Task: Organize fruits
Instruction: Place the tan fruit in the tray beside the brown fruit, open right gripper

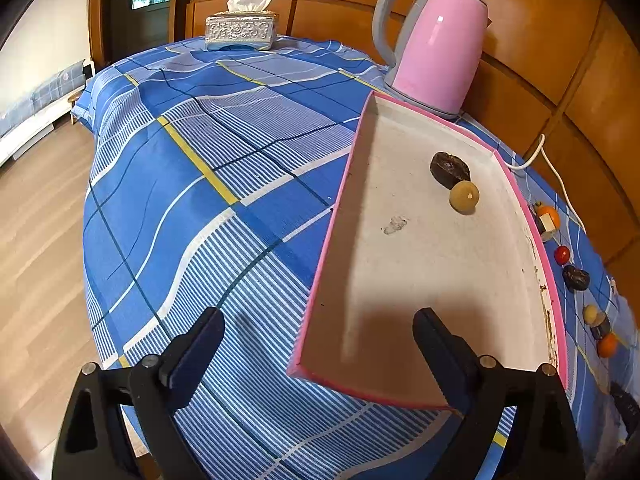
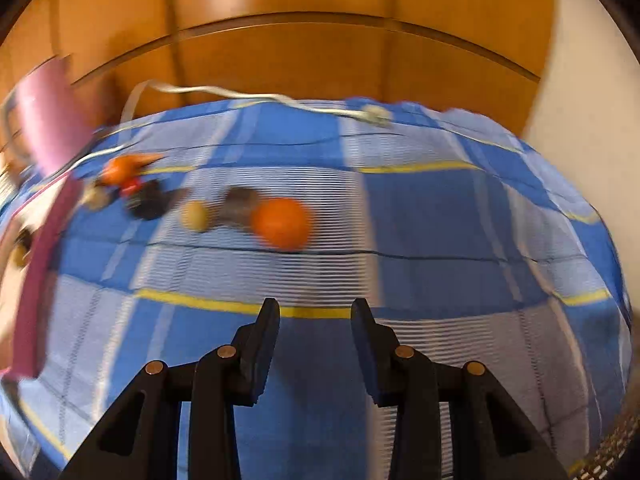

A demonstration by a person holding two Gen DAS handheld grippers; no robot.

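with only a dark wrinkled fruit (image 1: 449, 168) and a pale round fruit (image 1: 464, 197) inside the shallow pink-rimmed tray (image 1: 532, 216), the empty, part-spread right gripper (image 2: 315, 320) could knock the round orange fruit (image 2: 282, 222) rolling, while the wide-spread left gripper (image 1: 318, 334) straddles the tray's near corner.

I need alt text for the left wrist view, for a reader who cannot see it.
The open left gripper hovers at the near end of a pink-edged tray holding a dark fruit touching a yellow fruit. The tray lies on a blue checked cloth, with a pink kettle behind and more fruits lined along its right.
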